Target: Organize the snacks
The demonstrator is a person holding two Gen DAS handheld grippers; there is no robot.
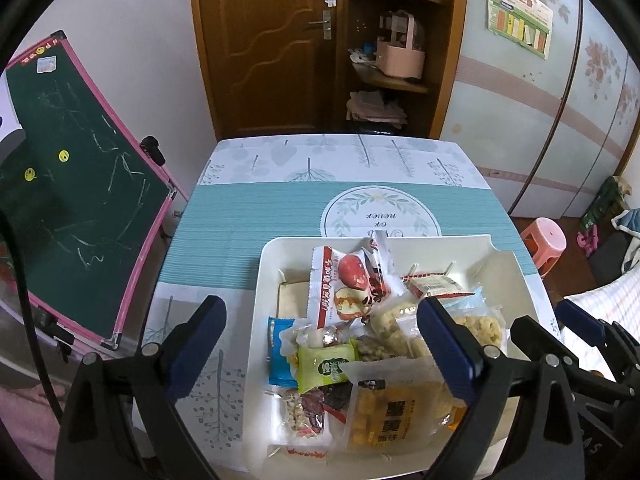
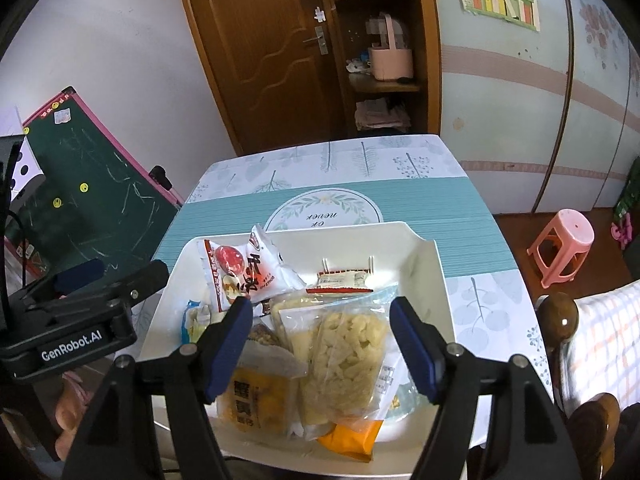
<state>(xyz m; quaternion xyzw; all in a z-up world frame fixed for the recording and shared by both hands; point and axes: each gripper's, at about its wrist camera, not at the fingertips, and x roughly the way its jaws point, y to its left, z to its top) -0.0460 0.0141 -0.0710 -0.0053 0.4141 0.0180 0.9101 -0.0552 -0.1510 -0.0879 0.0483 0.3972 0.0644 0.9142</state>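
White tray (image 1: 264, 280) of snack packets (image 2: 344, 356) on the counter (image 1: 224, 216).
I see both grippers, left (image 1: 320, 336) and right (image 2: 322, 336), fingers spread wide above it, gripping nothing.

Left gripper (image 2: 76, 276) body, lower left of the right wrist view: "GenRobot.AI", white on black.
Tablecloth (image 2: 420, 200) round emblem, centre of frame: "or never", upside down; the line under it is hidden by the tray.
Yellow pack (image 1: 384, 412), bottom centre of the left wrist view: large Chinese characters "蟹黄", smaller ones below not clear.
Red date pack (image 1: 340, 284): red Chinese text along the edge, too small to read.
Wall poster (image 1: 518, 24), upper right: print not legible.
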